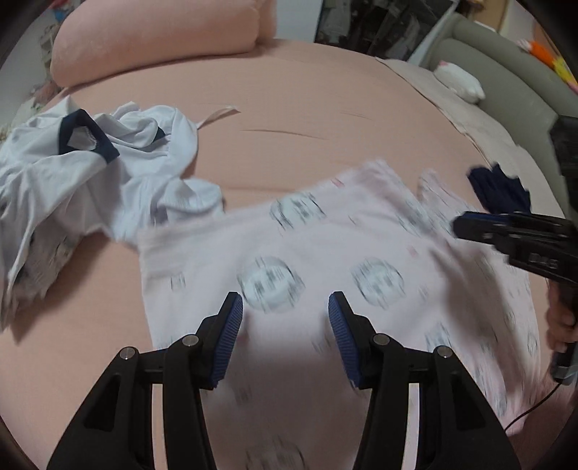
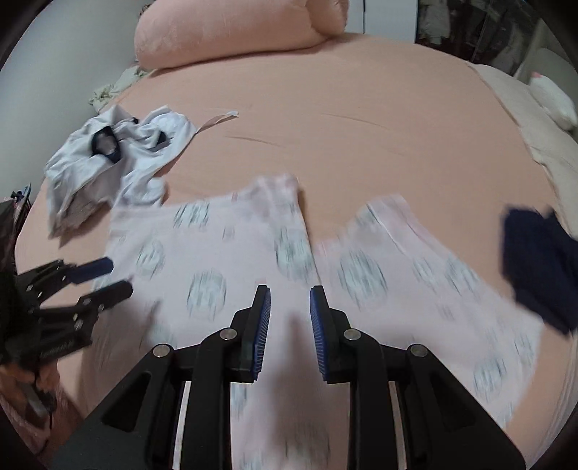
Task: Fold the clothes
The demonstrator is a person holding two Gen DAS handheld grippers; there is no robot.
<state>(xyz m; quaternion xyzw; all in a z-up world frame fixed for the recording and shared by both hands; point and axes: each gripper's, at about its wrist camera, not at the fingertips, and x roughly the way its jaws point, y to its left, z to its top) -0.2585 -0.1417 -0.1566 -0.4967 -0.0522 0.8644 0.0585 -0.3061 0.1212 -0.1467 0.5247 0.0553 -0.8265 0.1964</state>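
On the pink bed (image 1: 325, 108) a pale pink printed garment (image 1: 289, 253) lies spread out, blurred, its two legs pointing up the bed with a gap between them; by that shape it looks like a pair of pyjama trousers. No fold shows in it, so I judge the folding of this piece as barely begun: it is laid out, and the folds themselves are left to do. A white shirt (image 1: 108, 162) with dark trim lies crumpled to the upper left, just beside the trousers' corner, clearly unfolded and waiting its turn. A dark garment (image 2: 538, 267) sits at the right edge of the trousers; whether it is folded I cannot tell.

Over the trousers, the left gripper (image 1: 285, 321) hangs with its jaws wide apart and nothing between the pads. The right gripper (image 2: 290, 318) has its jaws closer together, yet a clear gap shows, with cloth only beneath them, not pinched.

From the left wrist, the right gripper appears at the right edge with a hand (image 1: 560, 318) behind it, a grey headboard beyond, and the shirt large and close. From the right wrist, the left gripper (image 2: 115, 278) shows at the left edge, jaws apart, and both trouser legs and the split between them read plainly, as does the dark garment in full. A pillow (image 2: 231, 32) lies at the head of the bed in both.
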